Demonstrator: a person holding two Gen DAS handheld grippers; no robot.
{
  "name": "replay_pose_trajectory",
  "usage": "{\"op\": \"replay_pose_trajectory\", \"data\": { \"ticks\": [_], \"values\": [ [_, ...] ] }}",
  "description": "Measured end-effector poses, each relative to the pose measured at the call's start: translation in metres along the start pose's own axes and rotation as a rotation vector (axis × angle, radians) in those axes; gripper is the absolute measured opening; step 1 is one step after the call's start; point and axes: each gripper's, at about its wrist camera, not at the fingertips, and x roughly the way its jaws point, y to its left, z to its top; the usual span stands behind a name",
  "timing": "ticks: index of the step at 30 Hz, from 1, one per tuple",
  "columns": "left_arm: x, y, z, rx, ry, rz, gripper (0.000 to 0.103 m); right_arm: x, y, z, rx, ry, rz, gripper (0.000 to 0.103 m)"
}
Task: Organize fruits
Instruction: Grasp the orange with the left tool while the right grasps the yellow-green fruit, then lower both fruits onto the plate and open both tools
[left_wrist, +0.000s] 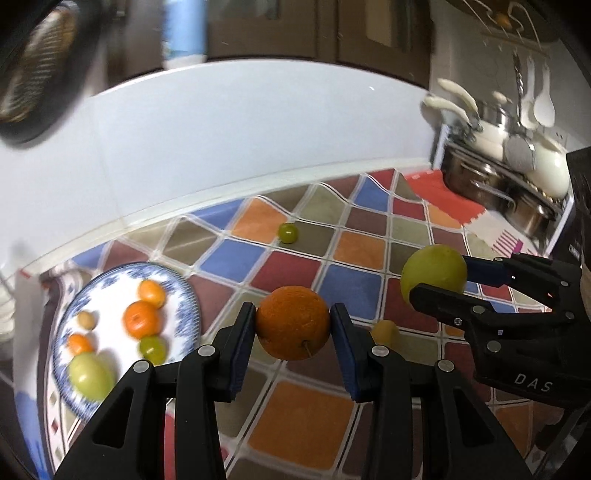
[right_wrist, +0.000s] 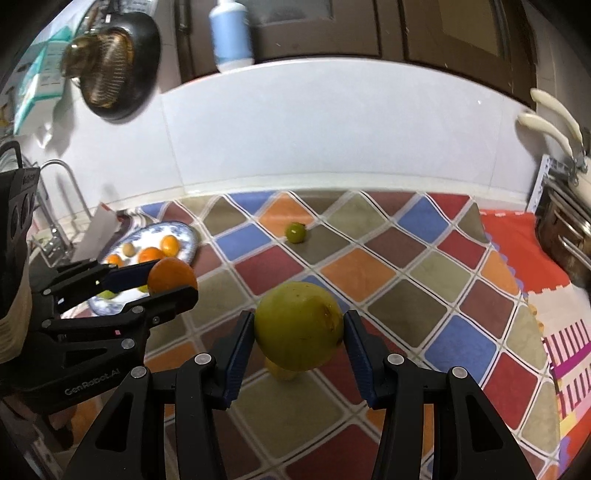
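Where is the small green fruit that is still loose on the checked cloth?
The small green fruit lies alone on the checked cloth near the white wall, in both wrist views beyond the held fruits and right of the blue-patterned plate.

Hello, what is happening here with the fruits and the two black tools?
A person is sorting fruit with two handheld grippers. The left gripper is shut on an orange, and the right gripper is shut on a large green fruit; both are lifted above the checked cloth. A blue-patterned plate already holds several fruits. A small green fruit and a yellow one remain on the cloth.
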Motion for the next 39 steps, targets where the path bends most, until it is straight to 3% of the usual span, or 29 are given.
{"op": "replay_pose_trajectory", "data": {
  "ticks": [10, 19, 29, 39],
  "values": [
    [-0.056, 0.038, -0.017, -0.073, -0.065, 0.112, 0.041, -0.02, 0.051, 0.009, -0.075, -0.064, 0.077, 0.05],
    [-0.085, 0.085, -0.024, -0.085, -0.092, 0.211, 0.041, -0.013, 0.105, 0.021, -0.121, -0.093, 0.159, 0.05],
    [-0.08, 0.143, -0.02, -0.088, -0.077, 0.231, 0.041, 0.019, 0.159, 0.048, -0.155, -0.09, 0.216, 0.05],
    [-0.04, 0.196, -0.015, -0.092, -0.022, 0.205, 0.041, 0.084, 0.194, 0.086, -0.188, -0.035, 0.215, 0.05]
  ]
}}
